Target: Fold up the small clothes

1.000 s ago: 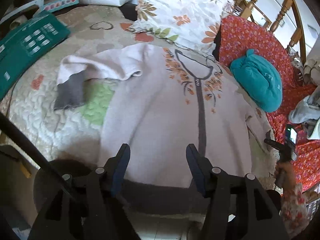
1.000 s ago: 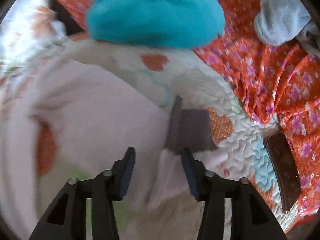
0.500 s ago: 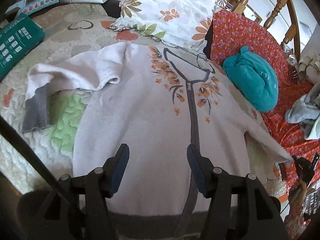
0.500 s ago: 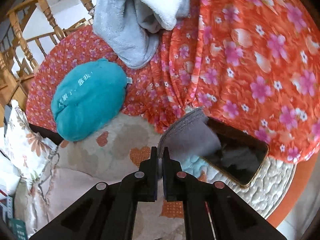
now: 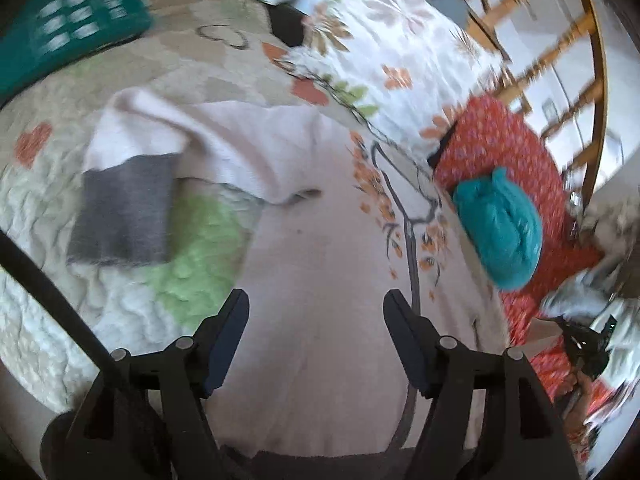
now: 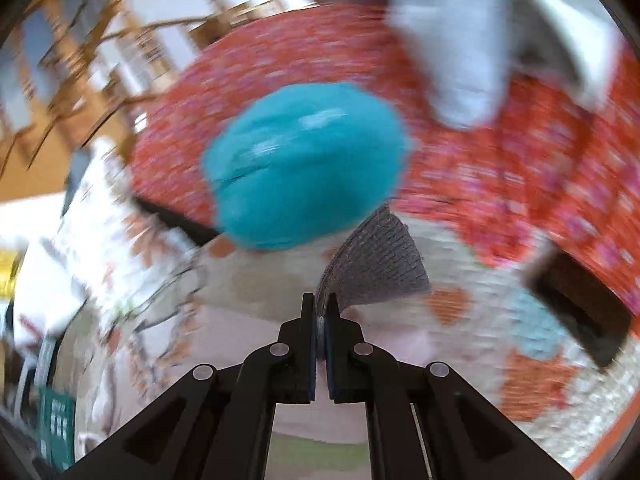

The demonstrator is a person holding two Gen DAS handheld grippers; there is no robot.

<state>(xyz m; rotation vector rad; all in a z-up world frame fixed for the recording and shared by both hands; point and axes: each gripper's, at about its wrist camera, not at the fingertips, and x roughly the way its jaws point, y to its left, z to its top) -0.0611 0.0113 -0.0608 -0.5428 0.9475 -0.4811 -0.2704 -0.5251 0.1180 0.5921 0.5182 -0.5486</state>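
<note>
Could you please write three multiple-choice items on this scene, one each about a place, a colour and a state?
1. Where does the teal bundle lie?
A. on the red floral cloth, beside the sweater
B. on the green basket
C. between the left tool's fingers

2. What colour is the sweater's sleeve cuff?
A. teal
B. grey
C. orange

3. What state is the right tool in?
A. open over the quilt
B. shut on nothing
C. shut on the other cuff

Answers:
1 A: the bundle rests on red fabric at the sweater's edge.
2 B: a grey band ends the pale sleeve.
3 C: grey knit is pinched between its closed fingers, while the left tool stands open.
</note>
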